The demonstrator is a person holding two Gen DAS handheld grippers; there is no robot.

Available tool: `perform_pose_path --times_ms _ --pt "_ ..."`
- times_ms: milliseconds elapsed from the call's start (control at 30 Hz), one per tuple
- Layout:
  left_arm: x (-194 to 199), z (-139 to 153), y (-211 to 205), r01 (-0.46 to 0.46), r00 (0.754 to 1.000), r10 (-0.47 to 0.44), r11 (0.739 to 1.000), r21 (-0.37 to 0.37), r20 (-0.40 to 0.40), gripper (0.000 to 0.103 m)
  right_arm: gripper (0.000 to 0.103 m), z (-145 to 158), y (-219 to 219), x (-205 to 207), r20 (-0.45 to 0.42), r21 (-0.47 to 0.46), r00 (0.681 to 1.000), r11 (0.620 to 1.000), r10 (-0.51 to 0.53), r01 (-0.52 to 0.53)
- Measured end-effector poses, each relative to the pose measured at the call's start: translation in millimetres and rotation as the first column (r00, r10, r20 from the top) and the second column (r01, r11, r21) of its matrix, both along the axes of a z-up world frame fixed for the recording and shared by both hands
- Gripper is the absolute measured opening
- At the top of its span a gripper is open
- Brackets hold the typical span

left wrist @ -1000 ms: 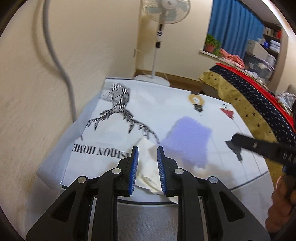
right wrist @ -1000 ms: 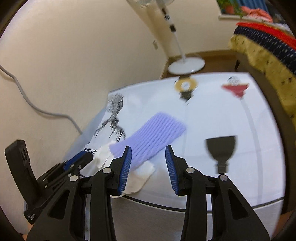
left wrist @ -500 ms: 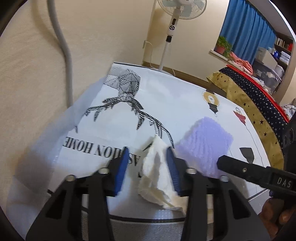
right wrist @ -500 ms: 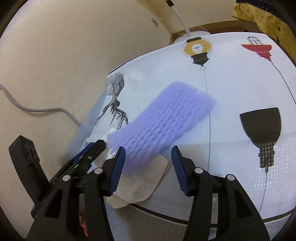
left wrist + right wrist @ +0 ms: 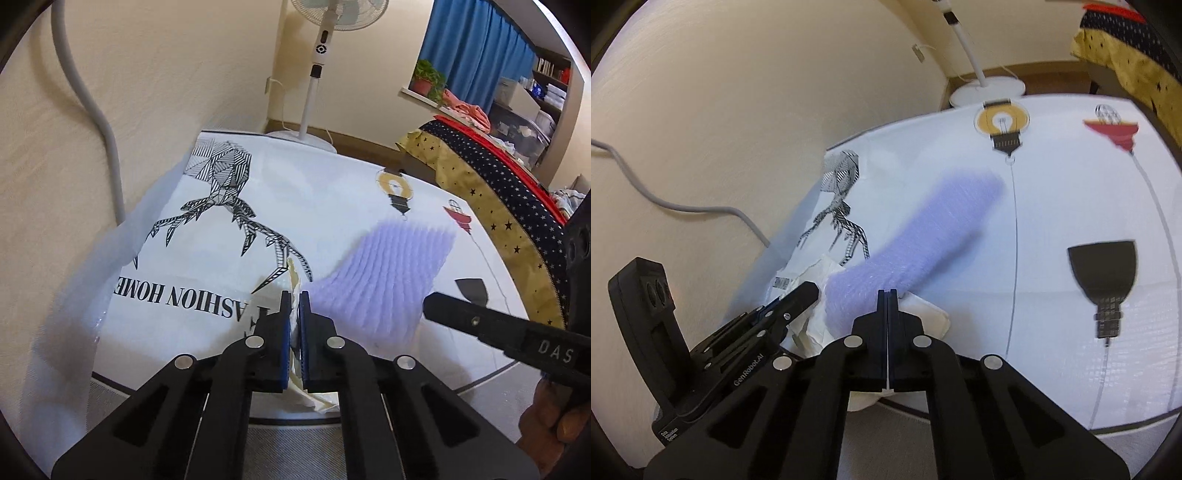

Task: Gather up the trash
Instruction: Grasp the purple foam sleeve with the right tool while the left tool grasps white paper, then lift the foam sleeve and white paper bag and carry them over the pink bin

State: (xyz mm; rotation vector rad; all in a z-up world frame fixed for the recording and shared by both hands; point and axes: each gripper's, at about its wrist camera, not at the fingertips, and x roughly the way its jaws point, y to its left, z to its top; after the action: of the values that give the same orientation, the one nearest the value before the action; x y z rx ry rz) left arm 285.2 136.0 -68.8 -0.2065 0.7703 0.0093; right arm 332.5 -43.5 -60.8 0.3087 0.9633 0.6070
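Note:
A crumpled white paper tissue [image 5: 293, 284] lies at the near edge of the round white table [image 5: 332, 192]. My left gripper [image 5: 294, 295] is shut on it, with paper showing between the blue pads. A purple foam net sleeve [image 5: 391, 273] lies beside it to the right. In the right wrist view my right gripper [image 5: 887, 293] is shut on the near end of the purple sleeve [image 5: 923, 236], which rests partly over the tissue [image 5: 816, 295]. The left gripper [image 5: 790, 299] shows there at lower left.
The tablecloth has a printed stag [image 5: 221, 184], lamp pictures [image 5: 1003, 125] and lettering. A wall with a grey cable [image 5: 92, 110] runs along the left. A standing fan [image 5: 317, 70] and a bed with a starred cover [image 5: 498, 192] stand beyond the table.
Both grippers were open and have shut: the left on the white tissue, the right on the near end of the purple sleeve. Both moved closer to the table edge.

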Motion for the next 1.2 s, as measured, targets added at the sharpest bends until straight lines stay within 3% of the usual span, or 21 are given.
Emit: perform_pose_path --times_ms 300,400,467,533,833,967,1067,1100,1200 --pt "-21 25 -17 0.015 1.000 -0.015 1.000 0.003 -0.001 0.004 0.000 35 -26 -25 0.048 -0.043 0.999 0.999 -0.005 0.007" --pt "-28 21 -21 0.034 0.998 -0.034 0.999 0.004 -0.048 0.004 0.005 33 -37 -32 0.007 -0.045 1.000 0.999 -0.018 0.019" --pt "-31 17 -23 0.052 0.996 -0.053 0.999 -0.006 -0.071 0.004 0.015 30 -41 -35 -0.006 -0.058 0.999 0.998 -0.035 0.034" --pt "-34 15 -26 0.077 0.993 -0.077 0.997 -0.002 -0.085 0.004 0.036 28 -44 -37 -0.013 -0.053 0.999 0.997 -0.053 0.052" --pt "-30 1 -27 0.110 0.986 -0.109 0.994 0.000 -0.129 0.004 0.042 -6 -22 -23 -0.121 -0.050 0.990 0.997 -0.070 0.064" --pt "-28 -3 -31 0.130 0.982 -0.126 0.991 0.020 -0.143 0.004 0.038 -22 -18 -18 -0.179 -0.036 0.980 0.996 -0.082 0.077" --pt "-28 -3 -29 0.128 0.982 -0.123 0.991 0.025 -0.142 0.004 0.008 -24 -18 -18 -0.184 -0.012 0.979 0.996 -0.091 0.090" --pt "-28 -2 -28 0.123 0.983 -0.119 0.992 0.025 -0.138 0.004 0.003 -21 -18 -19 -0.175 -0.010 0.980 0.996 -0.092 0.092" --pt "-29 3 -25 0.112 0.986 -0.109 0.994 0.019 -0.128 0.004 0.002 -11 -22 -23 -0.137 -0.021 0.985 0.994 -0.109 0.107"
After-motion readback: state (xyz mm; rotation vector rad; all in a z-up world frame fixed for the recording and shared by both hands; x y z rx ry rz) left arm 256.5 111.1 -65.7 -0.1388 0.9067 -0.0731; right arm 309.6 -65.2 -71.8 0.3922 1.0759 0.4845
